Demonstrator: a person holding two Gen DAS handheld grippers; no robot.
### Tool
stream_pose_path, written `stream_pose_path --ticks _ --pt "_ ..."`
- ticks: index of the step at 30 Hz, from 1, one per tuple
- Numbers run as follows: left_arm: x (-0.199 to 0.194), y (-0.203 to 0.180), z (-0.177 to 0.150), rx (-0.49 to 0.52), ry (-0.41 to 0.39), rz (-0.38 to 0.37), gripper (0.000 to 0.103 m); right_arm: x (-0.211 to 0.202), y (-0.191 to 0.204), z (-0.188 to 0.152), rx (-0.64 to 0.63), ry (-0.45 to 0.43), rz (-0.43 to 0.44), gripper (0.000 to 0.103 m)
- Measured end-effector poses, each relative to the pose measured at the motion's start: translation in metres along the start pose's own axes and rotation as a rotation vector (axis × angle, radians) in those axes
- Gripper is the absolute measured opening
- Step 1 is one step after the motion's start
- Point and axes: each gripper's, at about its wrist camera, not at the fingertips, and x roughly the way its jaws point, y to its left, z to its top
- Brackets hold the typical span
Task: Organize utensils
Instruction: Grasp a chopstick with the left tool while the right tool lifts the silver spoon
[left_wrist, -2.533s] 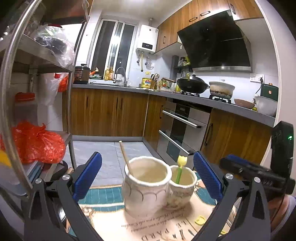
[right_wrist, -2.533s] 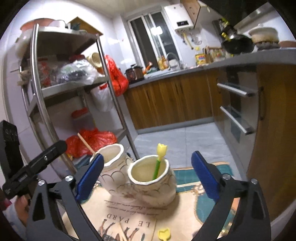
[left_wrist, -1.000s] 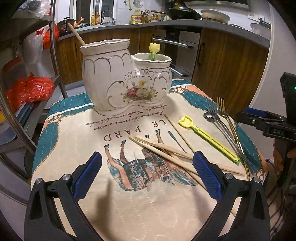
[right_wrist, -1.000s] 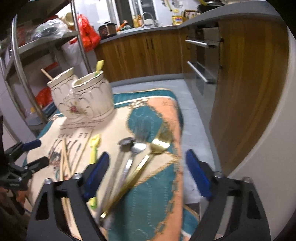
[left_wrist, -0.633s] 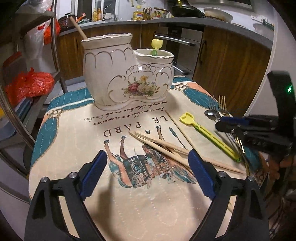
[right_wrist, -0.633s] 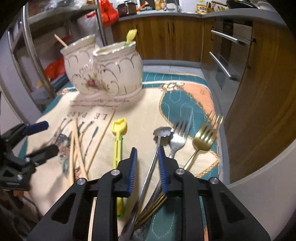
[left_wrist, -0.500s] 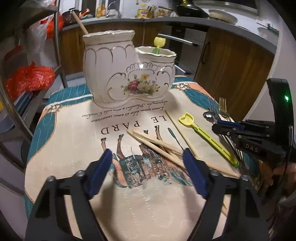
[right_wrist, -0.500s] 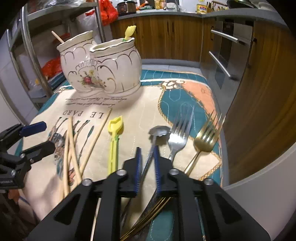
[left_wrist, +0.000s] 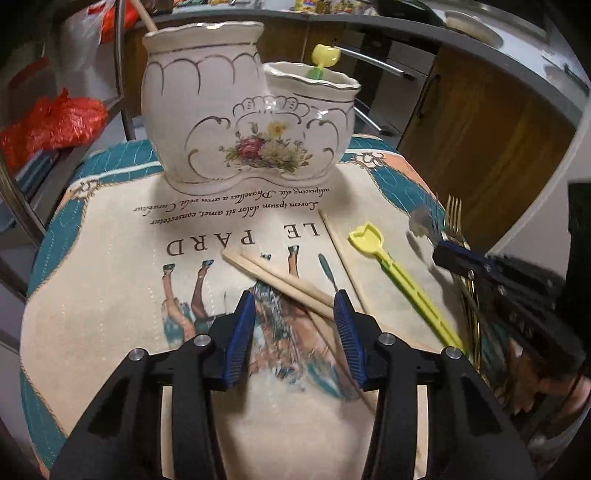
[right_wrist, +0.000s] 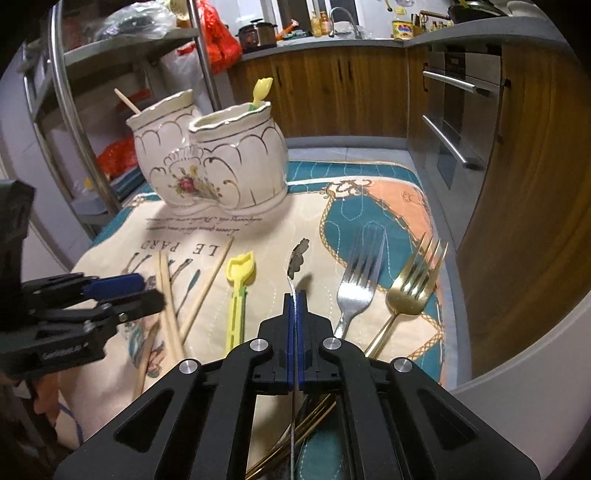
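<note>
The right hand-held gripper (right_wrist: 294, 295) is clamped on the handle of a silver spoon (right_wrist: 297, 254), lifting it in front of the ceramic holder (right_wrist: 210, 162). The left hand-held gripper (left_wrist: 293, 306), its jaws just closing and now half-wide, straddles wooden chopsticks (left_wrist: 280, 278) lying before the ceramic holder on the tabletop's cloth (left_wrist: 110, 295), pads not yet pressing.

the left gripper (left_wrist: 293, 314), jaws just closing, straddles wooden chopsticks (left_wrist: 280, 278) at lower centre; the ceramic holder (left_wrist: 236, 122) stands upper centre, a yellow fork (left_wrist: 399, 273) lies right.
</note>
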Motion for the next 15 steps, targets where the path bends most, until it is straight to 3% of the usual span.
stream_pose_path --ticks 9,11,12,13,15 --pt "0.01 0.005 0.012 -0.056 0.006 -0.003 0.033 -0.009 -0.002 0.0 0.003 -0.038 0.032 0.002" --pt "0.013 0.008 0.017 -0.072 0.003 -0.028 0.018 -0.01 -0.001 0.0 0.005 -0.043 0.037 0.002" --pt "0.014 0.009 0.02 -0.078 0.006 -0.035 0.005 -0.01 -0.001 0.001 0.006 -0.044 0.038 0.002" --pt "0.016 0.01 0.022 -0.081 0.007 -0.037 0.0 -0.01 0.0 0.001 0.006 -0.047 0.04 0.002" --pt "0.016 0.015 0.027 -0.096 0.001 -0.062 0.0 -0.011 0.0 0.002 0.008 -0.053 0.042 0.002"
